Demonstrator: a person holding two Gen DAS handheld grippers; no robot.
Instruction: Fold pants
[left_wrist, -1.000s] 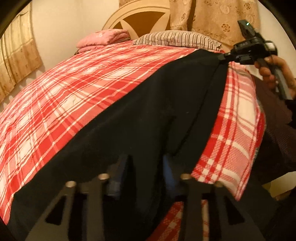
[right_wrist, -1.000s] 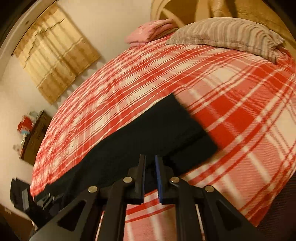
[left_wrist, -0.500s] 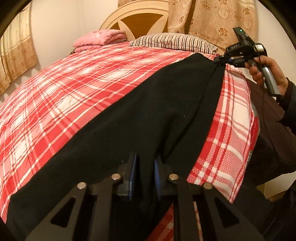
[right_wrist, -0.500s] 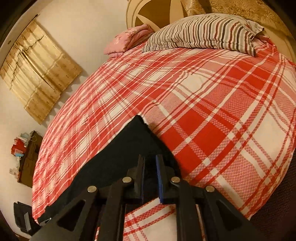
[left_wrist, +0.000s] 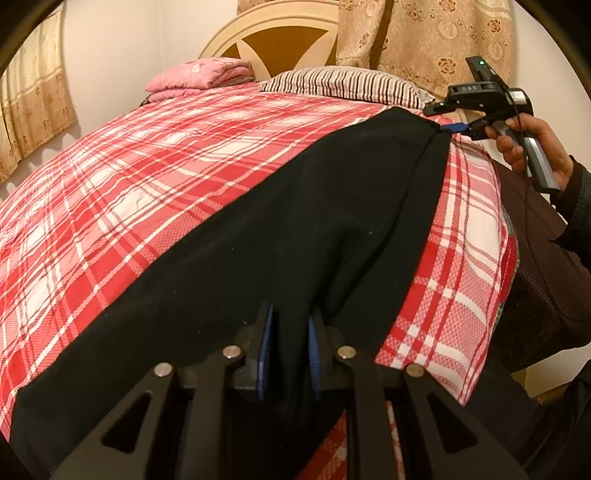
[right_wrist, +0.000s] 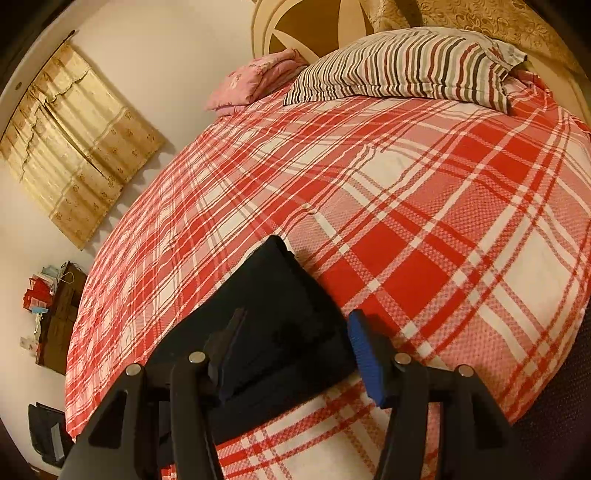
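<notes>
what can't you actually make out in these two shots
- Near end of the pants, left wrist view: cut off by the bottom edge and covered by the left gripper.
- Which end each gripper holds, waist or cuffs: the black cloth shows no detail.
- Clutter on the dresser, right wrist view: too small.
- Right gripper opening; contact with the pants unclear.

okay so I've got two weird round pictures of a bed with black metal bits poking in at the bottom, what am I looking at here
A person holds a two-fingered tool in each hand, each carrying a wide-angle camera; the black bars are its fingers. The left gripper is clamped on black pants stretched across a red plaid bedspread. The right gripper, also visible from the left camera in the person's hand, is opening at the pants' far end, with cloth between its fingers. A striped pillow and a folded pink blanket lie by the headboard.
</notes>
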